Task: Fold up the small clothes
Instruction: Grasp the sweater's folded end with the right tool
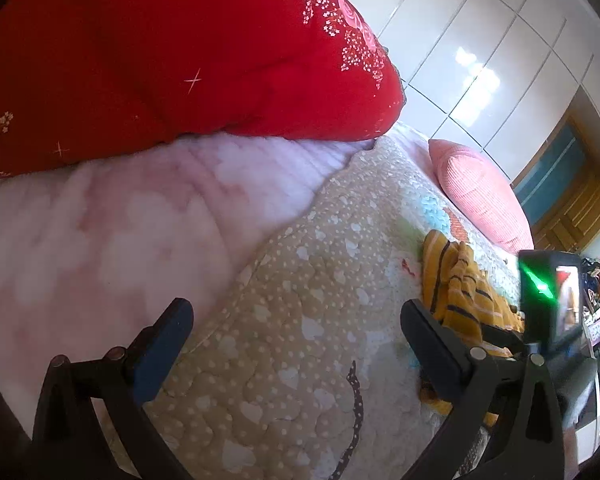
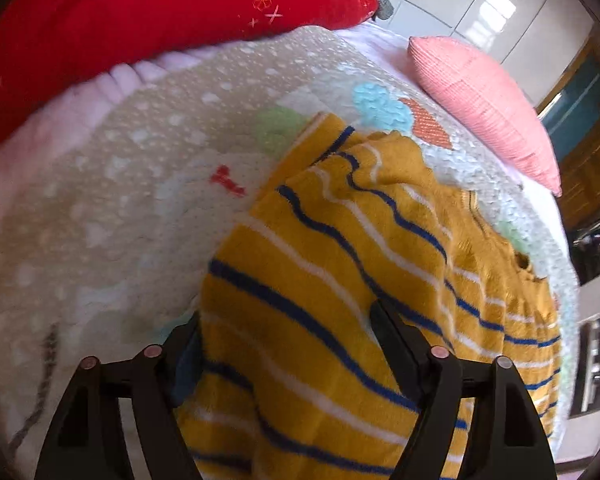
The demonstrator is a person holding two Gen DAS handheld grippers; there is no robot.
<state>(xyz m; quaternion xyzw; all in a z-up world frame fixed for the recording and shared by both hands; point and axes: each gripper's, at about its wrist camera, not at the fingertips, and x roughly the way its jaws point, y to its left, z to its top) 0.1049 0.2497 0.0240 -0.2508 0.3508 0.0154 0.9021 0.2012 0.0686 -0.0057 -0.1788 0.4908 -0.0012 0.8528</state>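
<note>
The right gripper (image 2: 288, 344) is seen with its jaws spread wide. A fold of the mustard-yellow striped garment (image 2: 340, 264) lies between them and drapes down past the camera. The left finger (image 2: 180, 364) is half hidden behind the cloth's edge, and the right finger (image 2: 396, 344) rests against the fabric. Whether the pads press on the cloth cannot be told from this view. The garment is crossed by navy and white stripes and is bunched on the quilted bedspread (image 2: 100, 200), directly ahead of and beneath this gripper.

The left gripper (image 1: 296, 344) is also held wide open, and nothing is held between its jaws. Only the beige quilted bedspread (image 1: 280, 300) is seen beneath it. The striped garment (image 1: 456, 280) lies to the right of this gripper, just beyond its right finger (image 1: 432, 340), crumpled on the bedspread. Beside the garment, part of the other gripper's body with a green light (image 1: 548, 296) is visible.

Farther out, a fluffy pink blanket (image 1: 100, 220) borders the bedspread. A red quilt with a floral print (image 1: 160, 60) is piled behind it. A pink ribbed pillow (image 2: 484, 108) lies at the far edge of the bed, in front of a white wardrobe (image 1: 480, 40).
</note>
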